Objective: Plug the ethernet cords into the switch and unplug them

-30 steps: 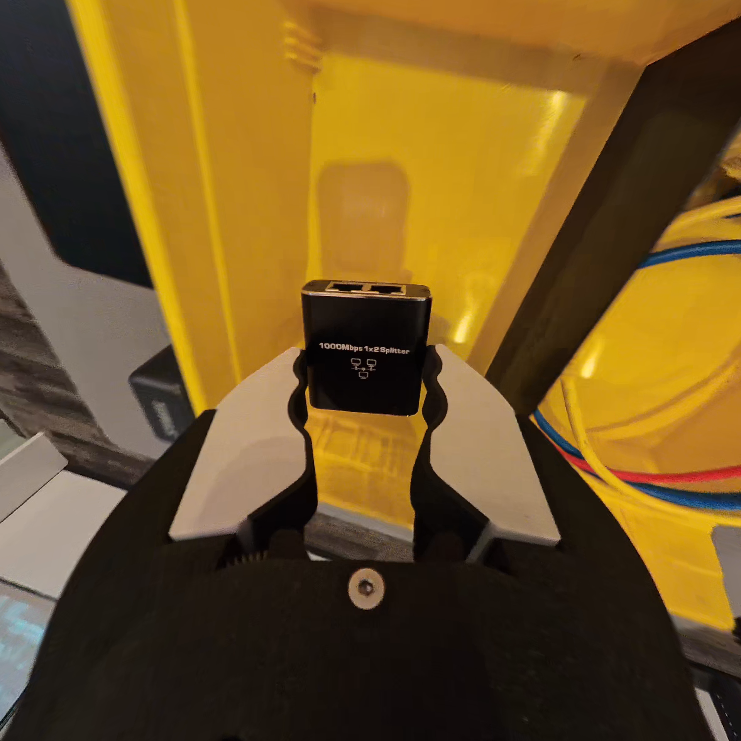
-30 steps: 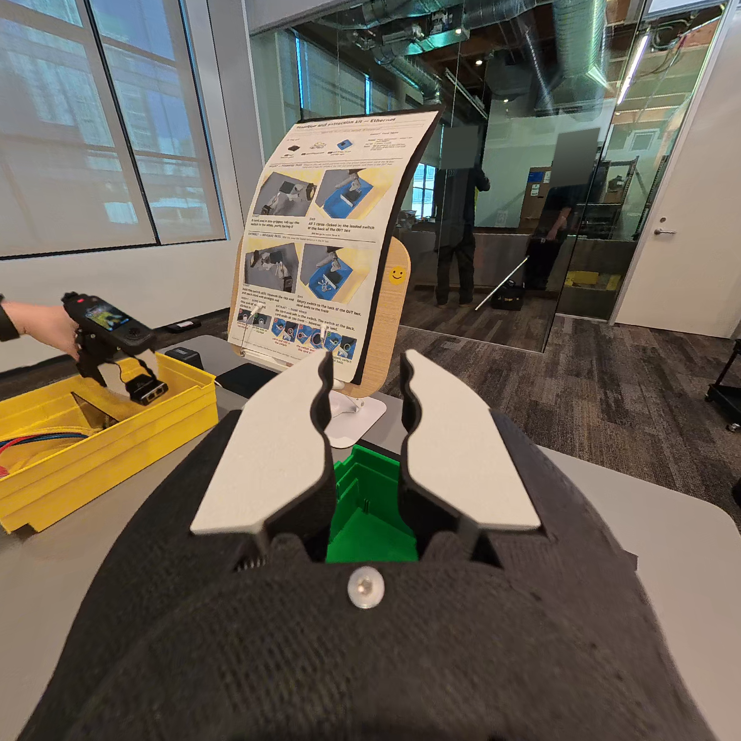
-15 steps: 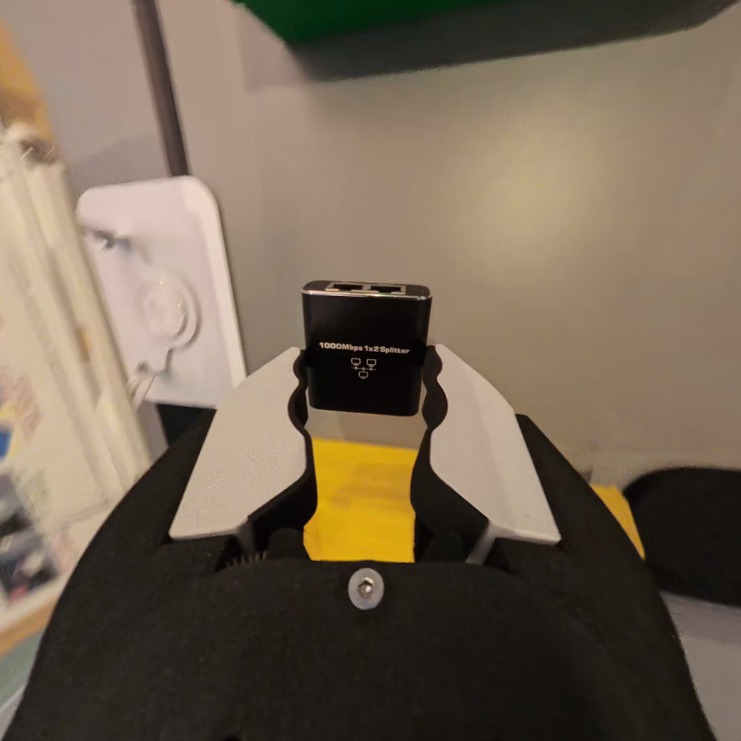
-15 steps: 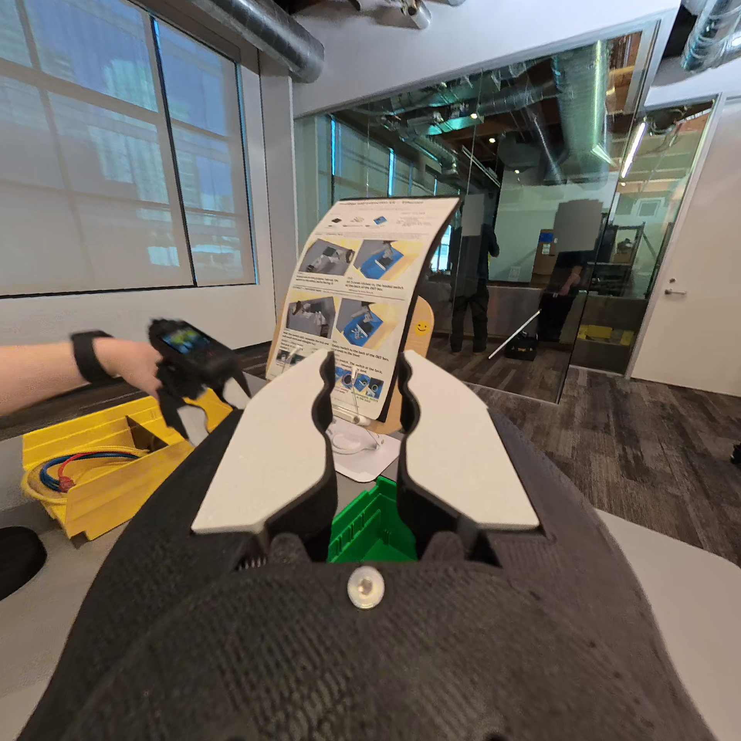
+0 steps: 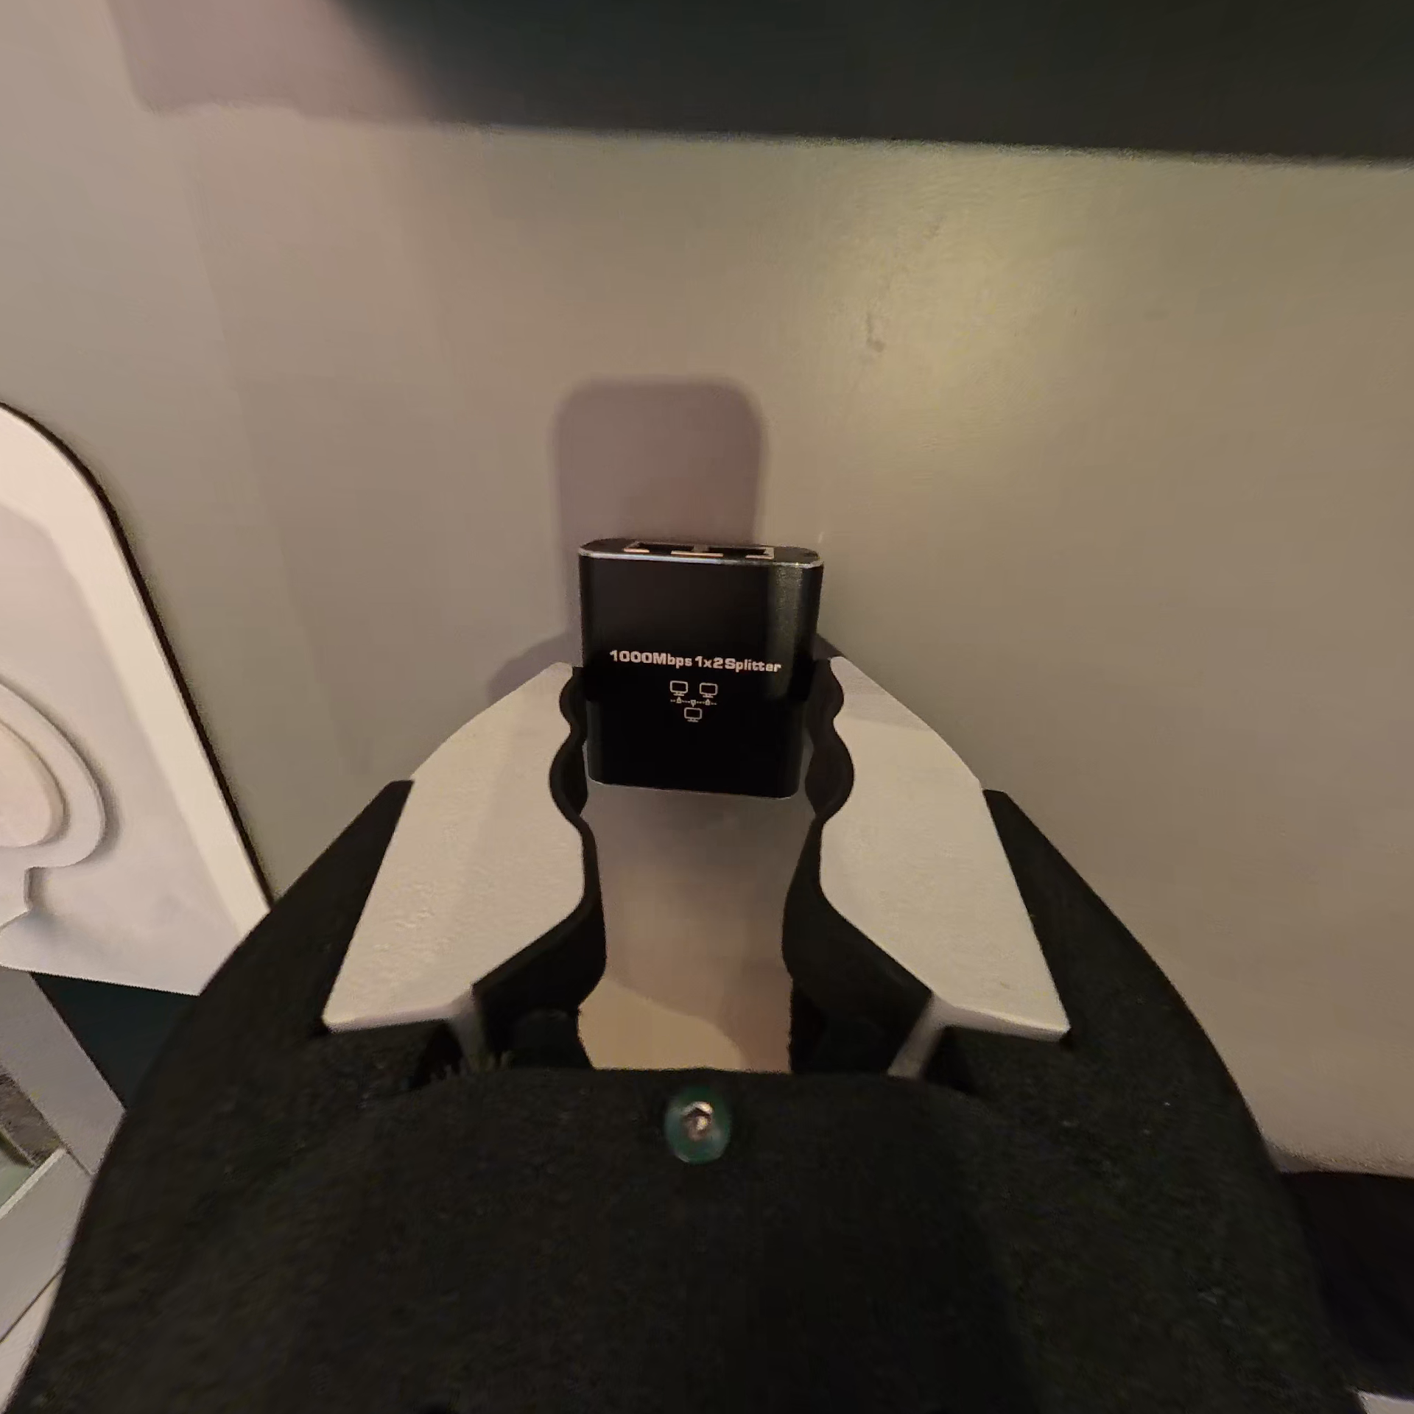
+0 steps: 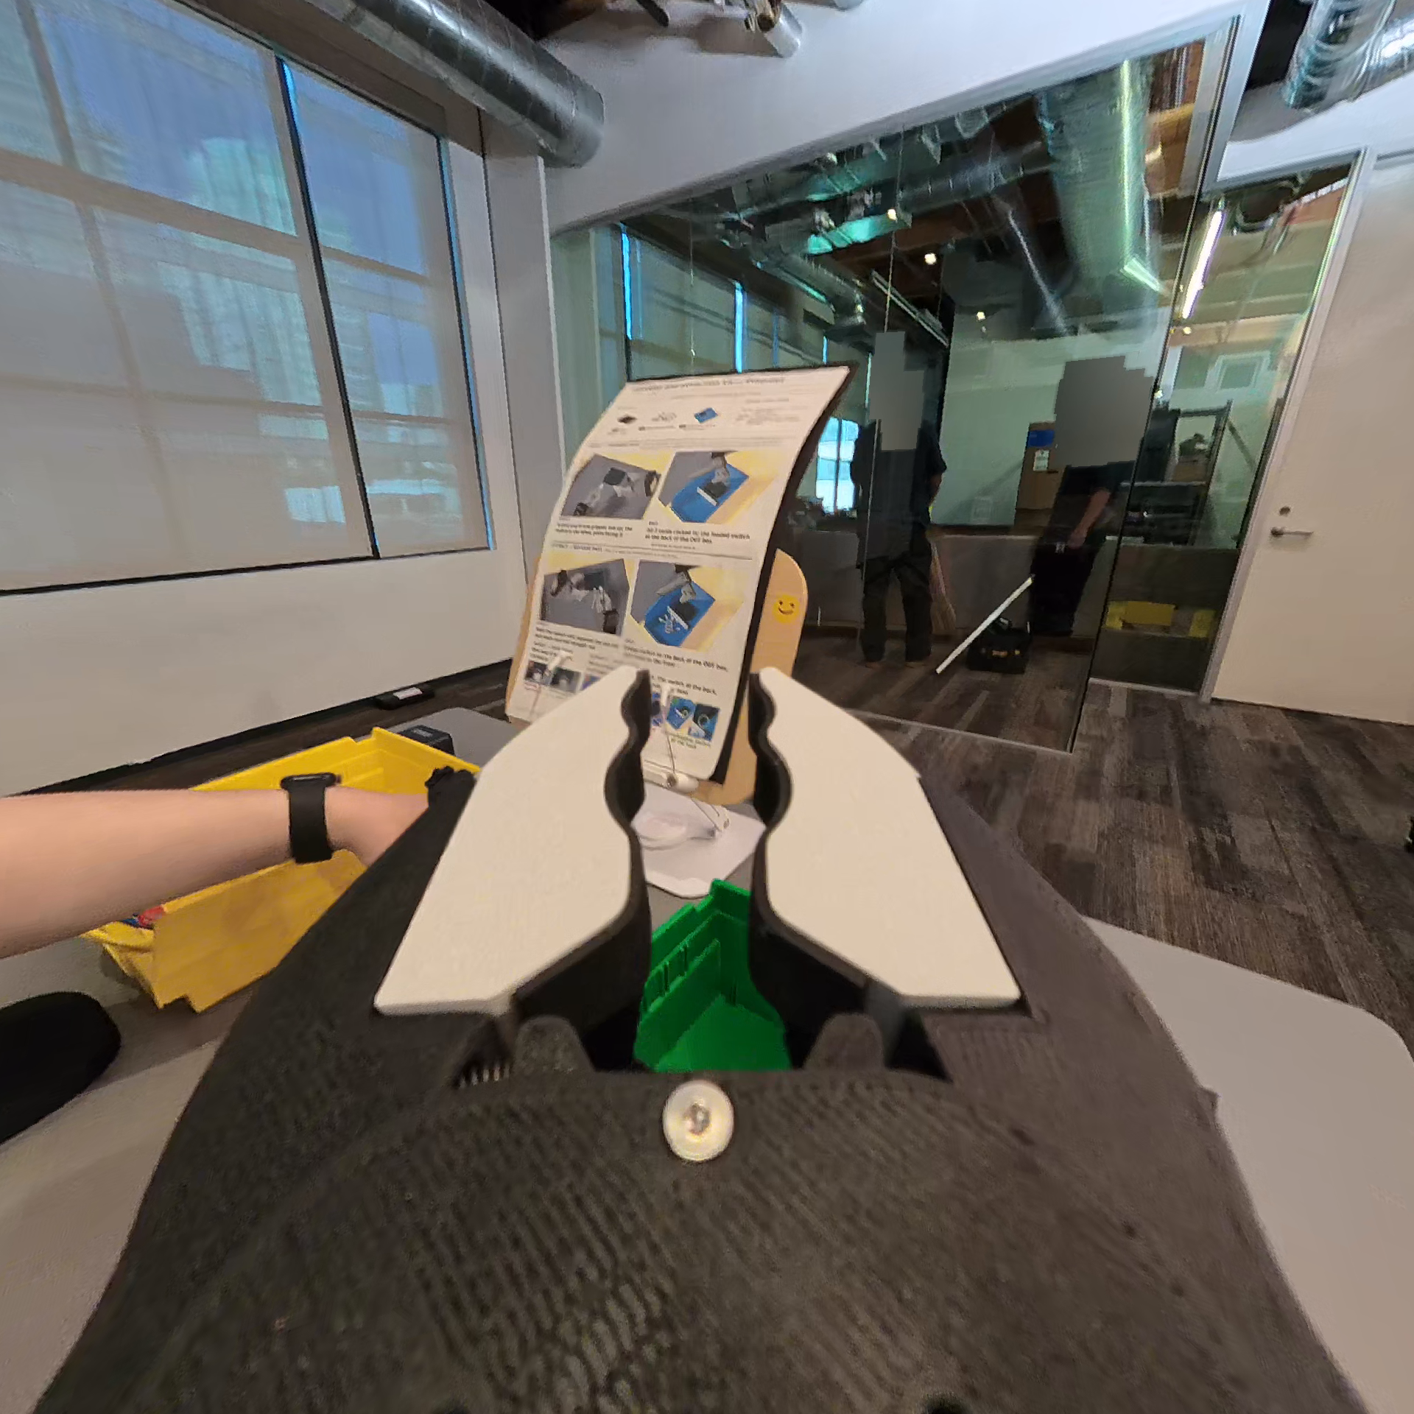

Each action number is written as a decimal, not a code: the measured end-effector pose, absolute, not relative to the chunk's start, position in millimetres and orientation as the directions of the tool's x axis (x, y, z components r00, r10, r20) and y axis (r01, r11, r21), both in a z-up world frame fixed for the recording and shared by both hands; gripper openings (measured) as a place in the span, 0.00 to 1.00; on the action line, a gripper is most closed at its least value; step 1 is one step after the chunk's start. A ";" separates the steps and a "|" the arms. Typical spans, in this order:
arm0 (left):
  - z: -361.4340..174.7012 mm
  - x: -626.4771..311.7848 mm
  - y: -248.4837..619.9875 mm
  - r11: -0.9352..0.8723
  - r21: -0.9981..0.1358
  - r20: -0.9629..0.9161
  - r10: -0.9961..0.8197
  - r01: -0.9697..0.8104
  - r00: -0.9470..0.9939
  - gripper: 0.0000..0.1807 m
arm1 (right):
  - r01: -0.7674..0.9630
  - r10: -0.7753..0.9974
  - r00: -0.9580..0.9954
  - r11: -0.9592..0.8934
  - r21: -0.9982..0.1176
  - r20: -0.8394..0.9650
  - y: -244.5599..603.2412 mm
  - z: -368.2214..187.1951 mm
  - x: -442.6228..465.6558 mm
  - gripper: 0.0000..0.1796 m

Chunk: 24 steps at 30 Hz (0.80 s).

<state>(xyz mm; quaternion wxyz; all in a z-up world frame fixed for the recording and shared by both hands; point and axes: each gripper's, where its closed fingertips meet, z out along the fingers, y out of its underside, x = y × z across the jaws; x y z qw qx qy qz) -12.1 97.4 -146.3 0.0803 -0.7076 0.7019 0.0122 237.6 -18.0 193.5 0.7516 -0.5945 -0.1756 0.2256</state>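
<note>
Now we held the switch (image 5: 696, 673) clamped between our left gripper (image 5: 695, 689) fingers, ports facing away, low over the grey surface (image 5: 1033, 459), probably to set it down. Our right gripper (image 6: 692, 754) waited empty, fingers apart, above the green bin (image 6: 704, 987).

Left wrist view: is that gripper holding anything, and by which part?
Yes: the left gripper pinches the small black switch by its two side edges, near the rear end, ports facing away.
</note>
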 end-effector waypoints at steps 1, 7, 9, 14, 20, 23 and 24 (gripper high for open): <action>-148.5 -12.5 96.5 -0.002 -0.086 -0.124 -0.992 -0.996 0.013 0.30 | -0.116 0.536 0.844 0.171 -0.979 -0.006 -14.1 188.7 239.4 0.14; -148.9 -12.7 95.1 -0.010 -0.098 -0.117 -0.993 -0.995 0.022 0.34 | 0.015 0.410 0.901 -0.362 -0.932 -0.144 28.1 71.8 273.3 0.14; -142.3 -11.9 95.1 -0.025 -0.128 -0.124 -0.991 -0.991 0.041 0.35 | 0.052 0.331 0.924 -0.608 -0.792 -0.193 34.1 6.0 290.7 0.14; -107.2 -27.0 97.5 -0.049 -0.170 -0.205 -0.975 -0.984 0.084 0.34 | 0.008 0.156 0.952 -0.873 -0.488 -0.263 36.1 -80.9 307.0 0.10; -55.9 -90.8 95.8 -0.125 -0.189 -0.305 -0.935 -0.974 0.179 0.31 | -0.143 0.074 0.900 -0.880 -0.452 -0.429 46.7 -88.0 302.0 0.05; -31.4 -139.8 91.9 -0.195 -0.201 -0.340 -0.905 -0.960 0.255 0.30 | -0.172 0.048 0.901 -0.873 -0.456 -0.432 42.2 -88.0 313.4 0.05; -24.6 -156.4 88.4 -0.222 -0.207 -0.344 -0.895 -0.953 0.283 0.29 | -0.186 0.029 0.905 -0.870 -0.456 -0.425 40.5 -88.1 318.3 0.05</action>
